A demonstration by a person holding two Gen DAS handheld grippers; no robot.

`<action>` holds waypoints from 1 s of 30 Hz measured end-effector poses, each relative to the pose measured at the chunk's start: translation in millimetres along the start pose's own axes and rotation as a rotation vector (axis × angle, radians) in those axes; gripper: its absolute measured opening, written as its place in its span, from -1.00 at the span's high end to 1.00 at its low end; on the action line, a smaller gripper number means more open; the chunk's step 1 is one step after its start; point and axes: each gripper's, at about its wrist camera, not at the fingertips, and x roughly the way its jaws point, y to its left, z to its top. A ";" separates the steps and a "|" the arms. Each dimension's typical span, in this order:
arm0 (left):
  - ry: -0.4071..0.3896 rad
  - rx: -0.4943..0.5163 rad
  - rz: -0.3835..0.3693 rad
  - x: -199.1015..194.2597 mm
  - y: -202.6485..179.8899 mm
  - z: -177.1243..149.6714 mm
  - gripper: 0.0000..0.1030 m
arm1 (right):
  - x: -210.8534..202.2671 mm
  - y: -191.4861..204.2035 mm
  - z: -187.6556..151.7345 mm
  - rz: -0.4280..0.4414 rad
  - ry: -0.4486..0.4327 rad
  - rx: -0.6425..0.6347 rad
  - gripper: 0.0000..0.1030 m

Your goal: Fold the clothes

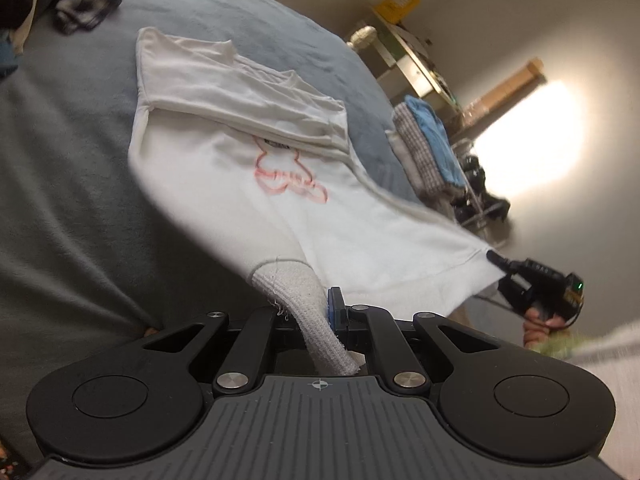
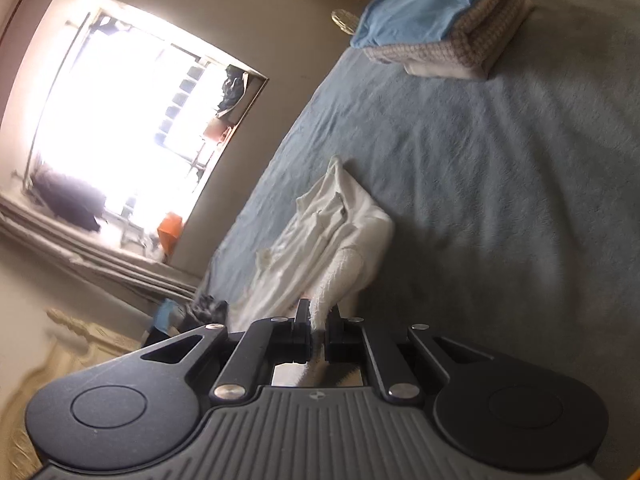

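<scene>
A white T-shirt (image 1: 248, 160) with a red outline print lies partly folded on a blue-grey bed (image 1: 80, 200), its far end doubled over. The left hand-held gripper (image 1: 316, 312) is clamped on the shirt's ribbed hem corner, lifting it off the bed. The right hand-held gripper (image 2: 318, 320) pinches the other hem corner, the cloth stretched between them. Beyond the shirt, near the bed's edge, sits a stack of folded clothes (image 2: 444, 28) topped with blue. A dark checked garment (image 1: 84, 4) lies crumpled past the shirt's far end.
</scene>
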 end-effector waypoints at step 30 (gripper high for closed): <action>-0.313 -0.417 -0.045 125.2 154.7 230.7 0.91 | 330.7 67.5 162.3 -0.069 -0.021 -0.045 0.89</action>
